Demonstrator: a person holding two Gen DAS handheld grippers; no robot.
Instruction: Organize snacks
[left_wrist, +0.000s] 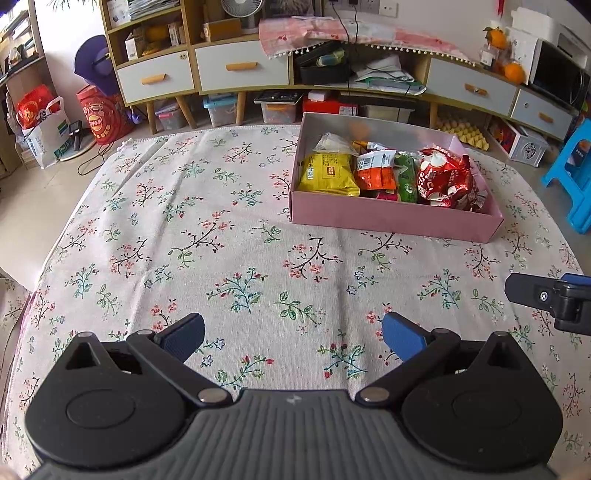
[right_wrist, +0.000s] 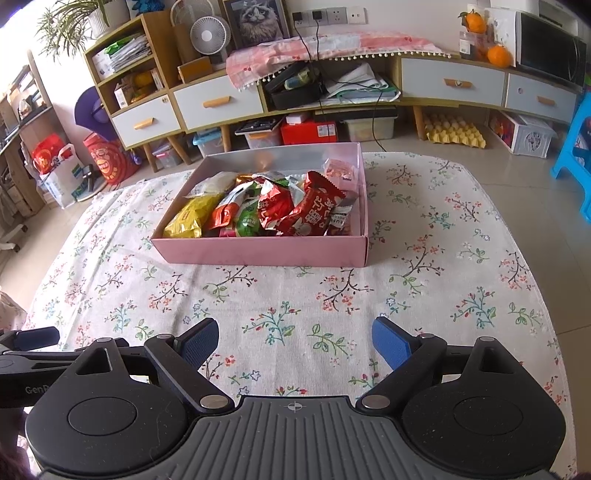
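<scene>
A pink box stands on the floral tablecloth, far and to the right in the left wrist view, and ahead in the right wrist view. It holds several snack packets: a yellow one, an orange one, a green one and red ones. My left gripper is open and empty, low over the cloth, well short of the box. My right gripper is open and empty too, near the table's front. Part of it shows at the left wrist view's right edge.
Behind the table runs a long cabinet with drawers, boxes under it and a fan on top. A blue stool stands on the floor at the right. Bags sit on the floor at the left.
</scene>
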